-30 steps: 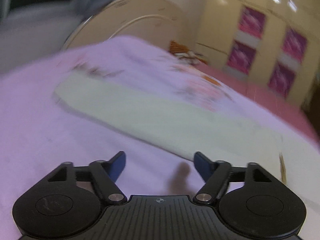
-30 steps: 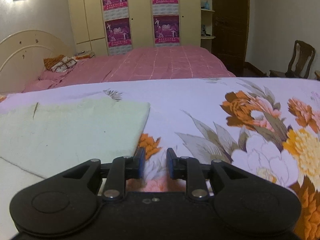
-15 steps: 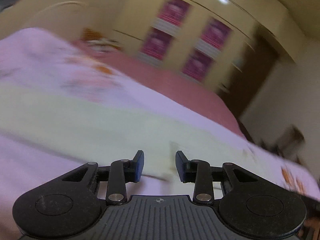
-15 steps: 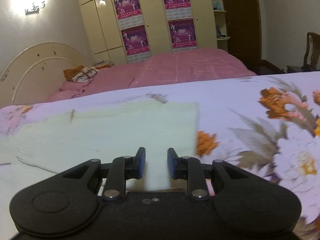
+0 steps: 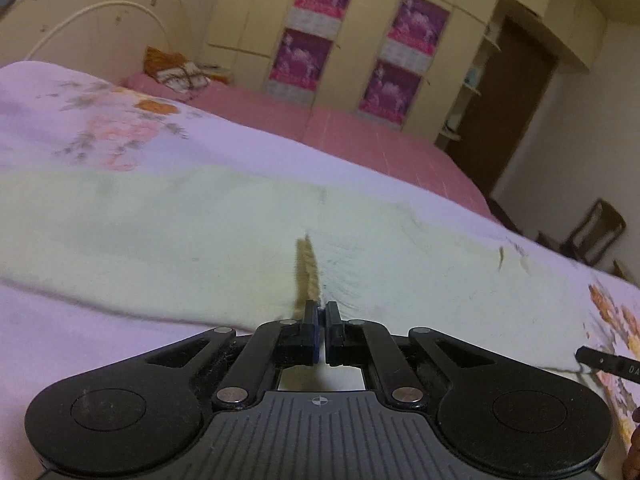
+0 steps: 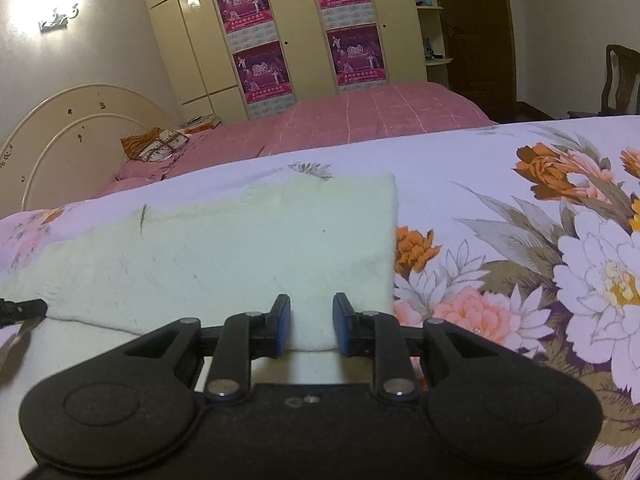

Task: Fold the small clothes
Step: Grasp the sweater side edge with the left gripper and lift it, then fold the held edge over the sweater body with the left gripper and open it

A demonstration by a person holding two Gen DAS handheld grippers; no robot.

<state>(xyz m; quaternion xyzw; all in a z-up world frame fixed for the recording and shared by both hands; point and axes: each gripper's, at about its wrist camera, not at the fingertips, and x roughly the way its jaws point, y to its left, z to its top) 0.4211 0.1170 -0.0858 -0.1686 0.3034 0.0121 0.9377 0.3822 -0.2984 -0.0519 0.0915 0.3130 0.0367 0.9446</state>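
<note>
A pale green garment (image 5: 180,236) lies flat on the floral bedsheet (image 5: 120,136). It has a tan cord (image 5: 307,276) running to its near edge. My left gripper (image 5: 321,310) is shut on that near edge at the cord. In the right wrist view the garment (image 6: 224,252) lies ahead and to the left. My right gripper (image 6: 311,312) stands at the garment's near right corner, jaws part open, with the cloth edge between the blue pads (image 6: 283,324). The left gripper's tip (image 6: 24,308) shows at the left edge.
The sheet's big flower print (image 6: 560,248) spreads to the right. A second bed with a pink cover (image 6: 360,120) and a pillow (image 6: 156,144) lies behind. Wardrobes with posters (image 6: 296,36), a cream headboard (image 6: 72,128) and a wooden chair (image 6: 618,80) stand beyond.
My left gripper swung right along the garment and closed from wide open onto its near edge. My right gripper moved left from the floral sheet to the garment's corner.
</note>
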